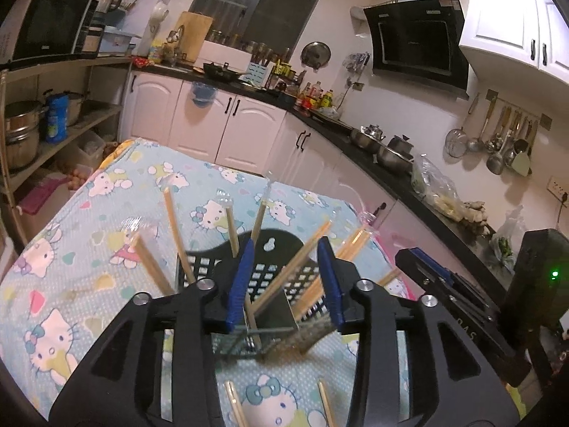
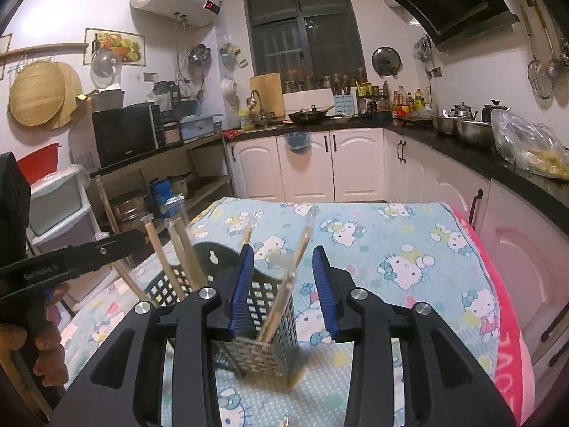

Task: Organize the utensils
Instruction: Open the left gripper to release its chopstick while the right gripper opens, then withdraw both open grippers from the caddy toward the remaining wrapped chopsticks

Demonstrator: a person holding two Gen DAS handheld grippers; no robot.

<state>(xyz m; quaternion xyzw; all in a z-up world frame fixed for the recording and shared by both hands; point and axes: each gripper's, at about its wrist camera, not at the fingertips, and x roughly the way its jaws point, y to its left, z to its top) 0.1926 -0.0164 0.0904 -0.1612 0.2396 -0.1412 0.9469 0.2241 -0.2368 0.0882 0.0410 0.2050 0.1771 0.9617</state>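
Note:
A black perforated utensil holder [image 1: 270, 277] stands on the Hello Kitty tablecloth [image 1: 71, 249] with several wrapped wooden chopsticks [image 1: 174, 227] leaning out of it. My left gripper [image 1: 286, 281] is open and empty, its blue pads just above the holder. In the right wrist view the holder [image 2: 265, 323] sits below my right gripper [image 2: 284, 284], which is open and empty, with a wrapped pair of chopsticks [image 2: 284, 284] standing between its pads. More chopsticks [image 2: 177, 256] lean at the holder's left. The other gripper [image 2: 71, 263] shows at the left.
Loose chopsticks [image 1: 234, 402] lie on the cloth near my left gripper. The other gripper [image 1: 462, 284] is at the right. Black counters [image 2: 480, 156] with pots, bottles and a plastic bag run behind and to the right. Shelves with a microwave [image 2: 124, 135] stand at the left.

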